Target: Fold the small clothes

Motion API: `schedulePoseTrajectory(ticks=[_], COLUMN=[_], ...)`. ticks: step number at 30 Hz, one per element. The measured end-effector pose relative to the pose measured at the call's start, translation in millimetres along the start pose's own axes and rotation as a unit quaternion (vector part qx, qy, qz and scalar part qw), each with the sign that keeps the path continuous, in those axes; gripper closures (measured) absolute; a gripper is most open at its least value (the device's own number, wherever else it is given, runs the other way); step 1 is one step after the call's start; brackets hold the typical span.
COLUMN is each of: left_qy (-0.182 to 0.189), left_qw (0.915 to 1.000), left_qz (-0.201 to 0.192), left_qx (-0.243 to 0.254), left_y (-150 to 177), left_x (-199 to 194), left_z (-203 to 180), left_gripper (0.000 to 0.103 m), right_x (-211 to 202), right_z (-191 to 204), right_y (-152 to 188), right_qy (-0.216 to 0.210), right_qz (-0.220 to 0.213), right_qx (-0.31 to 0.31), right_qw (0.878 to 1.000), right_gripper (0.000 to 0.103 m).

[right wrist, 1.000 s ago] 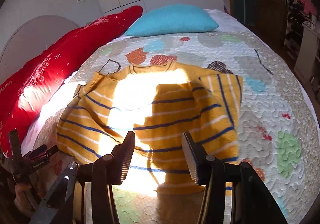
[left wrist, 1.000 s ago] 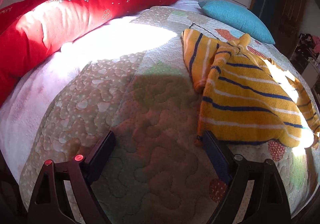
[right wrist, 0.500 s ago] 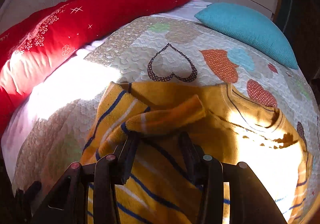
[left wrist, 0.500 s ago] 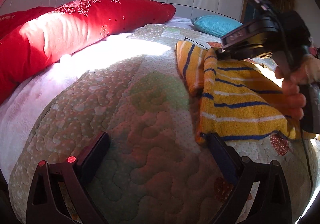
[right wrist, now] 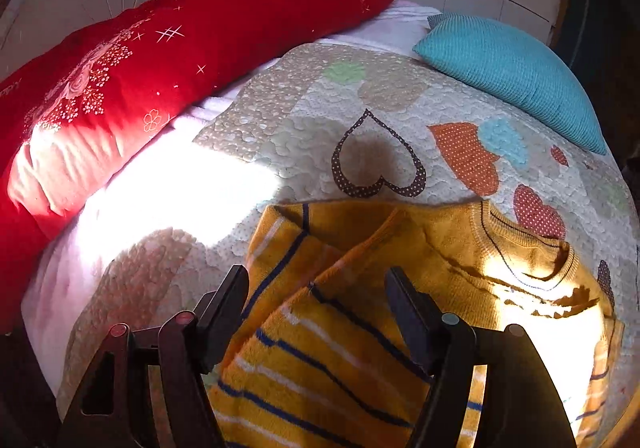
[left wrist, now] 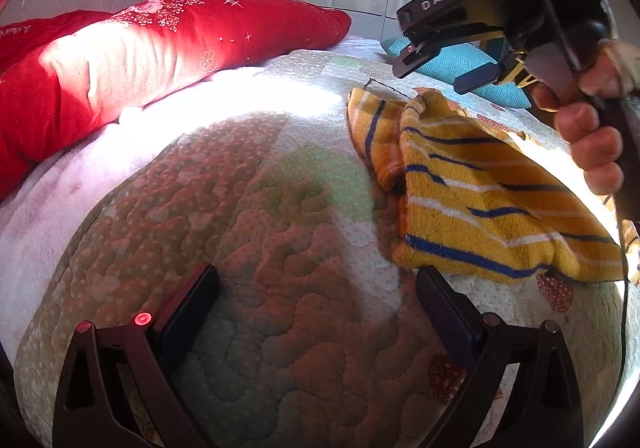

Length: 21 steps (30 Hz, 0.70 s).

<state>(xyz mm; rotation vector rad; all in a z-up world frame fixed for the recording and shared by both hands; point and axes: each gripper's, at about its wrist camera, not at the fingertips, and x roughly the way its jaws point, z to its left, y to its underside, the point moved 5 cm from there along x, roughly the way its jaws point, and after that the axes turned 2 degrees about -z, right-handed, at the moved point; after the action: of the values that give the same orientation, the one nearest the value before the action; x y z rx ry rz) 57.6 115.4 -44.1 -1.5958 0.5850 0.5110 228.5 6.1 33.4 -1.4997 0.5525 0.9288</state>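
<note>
A small yellow sweater (right wrist: 360, 328) with blue and white stripes lies on the bed's quilt (left wrist: 280, 288), partly folded: one striped side is turned in over the body, and its neck opening sits toward the right of the right wrist view. In the left wrist view the sweater (left wrist: 480, 200) takes up the right half of the frame, its hem corner just beside the tip of the right-hand finger of the left gripper (left wrist: 316, 288).

The left gripper hovers low over the bare quilt at the bottom of its frame, fingers (left wrist: 192, 304) spread wide with nothing between them.

The right gripper (right wrist: 316, 288) sits at the bottom centre of its own view, above the folded side of the sweater. Its fingers (right wrist: 228, 300) are parted, and I cannot tell whether they touch the cloth; no fabric is pinched between them. From the left wrist view the same gripper (left wrist: 444, 64) shows at the upper right, raised above the sweater, with the person's hand (left wrist: 588, 136) wrapped round its handle.

A long red pillow (right wrist: 160, 80) with white embroidery stretches along the upper left in both views, and a teal pillow (right wrist: 512, 68) lies at the upper right of the right wrist view. Strong sunlight falls across the quilt and the sweater's collar.
</note>
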Motion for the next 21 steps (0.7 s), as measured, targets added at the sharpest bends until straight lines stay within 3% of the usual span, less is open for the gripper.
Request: schedulePoseTrajectory(ticks=[7, 9, 13, 15, 17, 18, 21], left_qy=[0.032, 0.031, 0.035, 0.033, 0.035, 0.038, 0.047], left_qw=[0.9948, 0.9927, 0.9874, 0.9855, 0.9845, 0.9844, 0.986], left_qz=[0.003, 0.005, 0.01, 0.008, 0.006, 0.005, -0.001], left_qx=[-0.097, -0.117, -0.154, -0.166, -0.172, -0.172, -0.16], left_y=[1.2, 5.3, 12.3, 13.2, 11.6, 9.9, 0.3], left_x=[-51.0, -65.0, -85.0, -92.9, -98.4, -101.1, -107.8], left_z=[21.9, 30.8, 46.5, 51.4, 51.3, 49.7, 40.3], left_gripper=[0.005, 0.005, 0.005, 0.005, 0.005, 0.005, 0.005], right_x=[12.4, 26.0, 50.3, 48.7, 42.2, 37.8, 15.7], right_z=[26.0, 34.4, 54.0, 61.0, 63.4, 61.9, 42.1], right_y=[52.9, 59.9, 68.4, 69.9, 69.1, 67.2, 60.0], right_qy=[-0.04, -0.007, 0.108, 0.134, 0.137, 0.141, 0.092], right_qz=[0.074, 0.076, 0.066, 0.047, 0.041, 0.036, 0.019], right_qx=[-0.004, -0.017, -0.09, -0.106, -0.102, -0.102, -0.054], right_qw=[0.996, 0.997, 0.988, 0.984, 0.984, 0.984, 0.994], right_gripper=[0.027, 0.024, 0.019, 0.03, 0.07, 0.078, 0.086])
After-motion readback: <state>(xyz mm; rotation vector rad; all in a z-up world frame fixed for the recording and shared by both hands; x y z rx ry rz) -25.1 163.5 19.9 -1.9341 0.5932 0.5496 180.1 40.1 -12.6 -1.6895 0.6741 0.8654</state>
